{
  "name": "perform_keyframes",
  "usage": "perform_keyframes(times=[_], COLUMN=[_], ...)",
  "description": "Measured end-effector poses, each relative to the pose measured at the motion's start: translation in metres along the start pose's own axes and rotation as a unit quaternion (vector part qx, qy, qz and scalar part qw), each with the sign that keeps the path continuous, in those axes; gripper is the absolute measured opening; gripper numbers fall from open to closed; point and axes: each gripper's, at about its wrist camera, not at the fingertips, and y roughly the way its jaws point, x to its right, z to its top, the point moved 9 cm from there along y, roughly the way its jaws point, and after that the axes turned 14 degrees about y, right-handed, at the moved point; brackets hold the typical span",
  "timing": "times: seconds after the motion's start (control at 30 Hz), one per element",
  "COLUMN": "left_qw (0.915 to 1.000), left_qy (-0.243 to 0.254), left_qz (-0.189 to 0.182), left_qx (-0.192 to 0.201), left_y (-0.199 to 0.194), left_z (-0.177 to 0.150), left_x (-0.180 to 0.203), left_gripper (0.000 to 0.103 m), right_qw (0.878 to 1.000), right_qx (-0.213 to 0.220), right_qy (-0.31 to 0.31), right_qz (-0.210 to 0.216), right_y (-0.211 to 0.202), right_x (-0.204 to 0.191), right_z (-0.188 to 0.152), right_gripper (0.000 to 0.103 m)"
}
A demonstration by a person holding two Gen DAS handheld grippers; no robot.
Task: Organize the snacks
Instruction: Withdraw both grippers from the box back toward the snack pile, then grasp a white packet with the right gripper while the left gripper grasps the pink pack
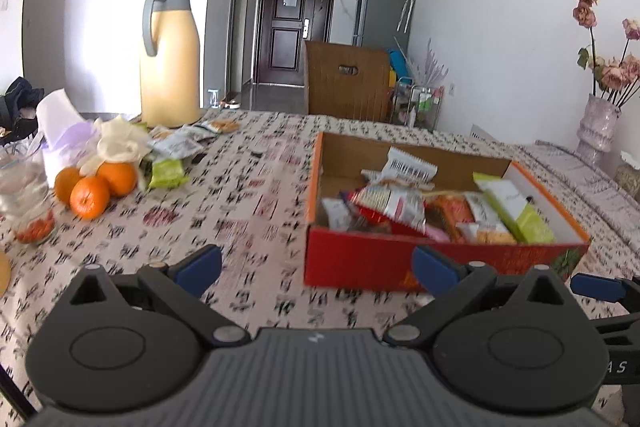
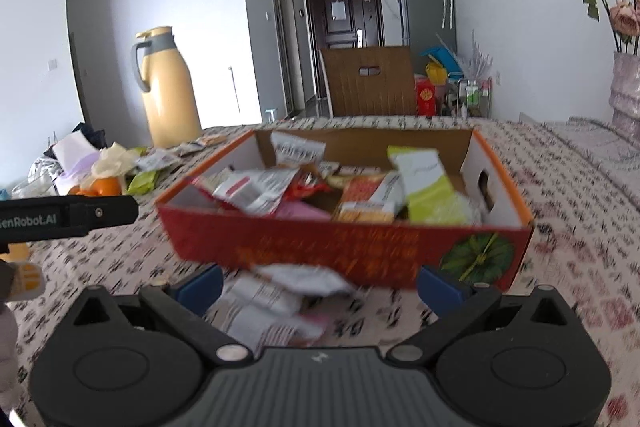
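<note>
Hovering before red snack box point(image 1: 440, 263), left gripper point(image 1: 318, 269) jaws apart, empty. Right gripper point(image 2: 320, 285) jaws apart; blurred snack packet point(image 2: 280, 303) lies between fingers, grip indeterminate.

On the table point(image 1: 256, 219) the box point(image 1: 400, 259) stood to the right, with many snack packets point(image 1: 404, 203) lying inside it. To the left, well apart from the box, the oranges point(image 1: 96, 187) lay together; more loose packets point(image 1: 180, 147) were just behind them. The thermos jug point(image 1: 170, 55) stood farther behind. A chair point(image 1: 348, 81) was behind the table, and a vase point(image 1: 600, 127) at the far right.
</note>
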Motion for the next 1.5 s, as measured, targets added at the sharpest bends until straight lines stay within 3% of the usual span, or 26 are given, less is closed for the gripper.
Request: perform_keyframes(times=[0.4, 0.6, 0.67, 0.73, 1.1, 1.5], left_qw=[0.9994, 0.9991, 0.999, 0.999, 0.9984, 0.9945], left_qy=[0.01, 0.008, 0.008, 0.008, 0.009, 0.032], left_qz=[-0.026, -0.033, -0.034, -0.035, -0.042, -0.072], left_qx=[-0.021, -0.025, -0.026, -0.027, -0.035, -0.069], left_y=[-0.006, -0.005, -0.005, -0.005, -0.003, 0.013], left_z=[-0.032, -0.036, -0.037, -0.038, -0.039, -0.038], left_x=[0.009, 0.012, 0.013, 0.014, 0.025, 0.067], left_gripper=[0.103, 0.103, 0.103, 0.103, 0.103, 0.103], right_qw=[0.999, 0.999, 0.998, 0.998, 0.999, 0.995], right_qx=[-0.032, -0.04, -0.043, -0.049, -0.026, 0.017], right_qy=[0.012, 0.026, 0.03, 0.032, 0.045, 0.088], right_qz=[-0.016, -0.021, -0.018, -0.013, -0.001, -0.041], right_y=[0.004, 0.006, 0.006, 0.007, -0.003, -0.022], right_x=[-0.007, -0.006, -0.006, -0.006, 0.002, 0.062], right_z=[-0.033, -0.041, -0.043, -0.045, -0.036, -0.017], right_gripper=[0.099, 0.072, 0.052, 0.043, 0.042, 0.042])
